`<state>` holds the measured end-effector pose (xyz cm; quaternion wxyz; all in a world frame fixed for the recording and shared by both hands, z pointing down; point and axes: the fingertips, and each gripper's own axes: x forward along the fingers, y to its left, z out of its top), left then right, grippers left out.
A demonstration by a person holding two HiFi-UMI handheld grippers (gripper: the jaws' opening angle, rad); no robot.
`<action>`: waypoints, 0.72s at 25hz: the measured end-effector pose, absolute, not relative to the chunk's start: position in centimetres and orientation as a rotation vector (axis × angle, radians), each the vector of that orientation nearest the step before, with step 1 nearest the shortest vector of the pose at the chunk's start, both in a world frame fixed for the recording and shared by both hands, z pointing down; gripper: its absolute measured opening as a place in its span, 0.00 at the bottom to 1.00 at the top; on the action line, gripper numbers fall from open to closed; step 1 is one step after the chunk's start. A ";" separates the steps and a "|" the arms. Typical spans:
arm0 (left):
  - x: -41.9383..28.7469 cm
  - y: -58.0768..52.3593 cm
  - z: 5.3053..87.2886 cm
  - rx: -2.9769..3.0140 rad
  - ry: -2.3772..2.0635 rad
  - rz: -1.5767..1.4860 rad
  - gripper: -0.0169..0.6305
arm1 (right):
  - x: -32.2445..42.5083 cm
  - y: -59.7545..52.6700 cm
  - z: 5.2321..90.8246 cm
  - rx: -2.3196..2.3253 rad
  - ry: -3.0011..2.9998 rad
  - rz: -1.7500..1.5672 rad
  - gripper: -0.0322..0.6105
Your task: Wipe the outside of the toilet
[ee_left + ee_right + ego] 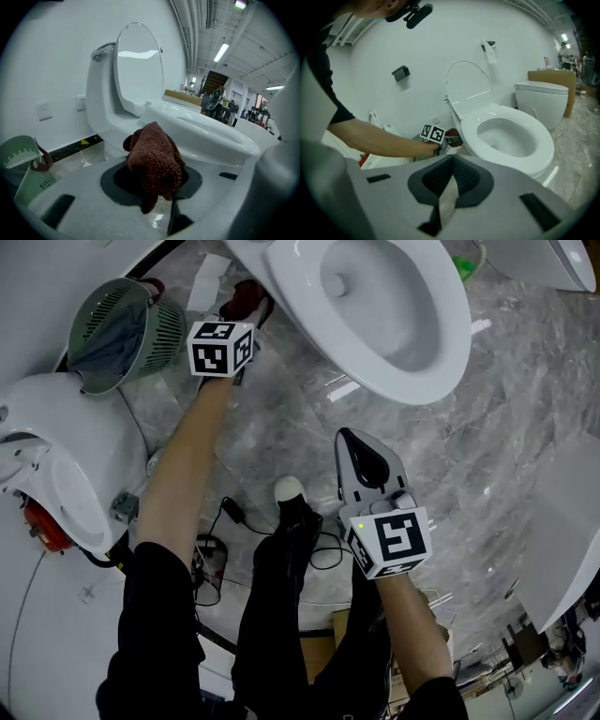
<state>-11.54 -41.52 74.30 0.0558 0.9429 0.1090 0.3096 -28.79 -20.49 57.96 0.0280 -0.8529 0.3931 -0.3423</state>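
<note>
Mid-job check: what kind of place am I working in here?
Likely a warehouse-style showroom or test hall, not a home bathroom: a second toilet stands free beside the open toilet, and behind them runs an open industrial ceiling with strip lights.

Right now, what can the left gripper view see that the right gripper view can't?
Only the left gripper view shows a far-off staircase and a yellow-and-black strip at the foot of the wall. Only the right gripper view shows the person's arm, a second toilet and a black wall holder. Both show the toilet with its lid up, and the brown cloth.
</note>
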 end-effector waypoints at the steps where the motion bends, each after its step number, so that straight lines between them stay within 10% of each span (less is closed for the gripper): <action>1: -11.6 -41.1 74.5 2.861 0.352 0.935 0.21 | -28.9 -19.9 58.6 -2.632 1.199 -1.073 0.06; 18: -15.7 -34.6 75.4 2.825 0.377 0.959 0.19 | -30.5 -14.9 60.1 -2.603 1.189 -1.136 0.05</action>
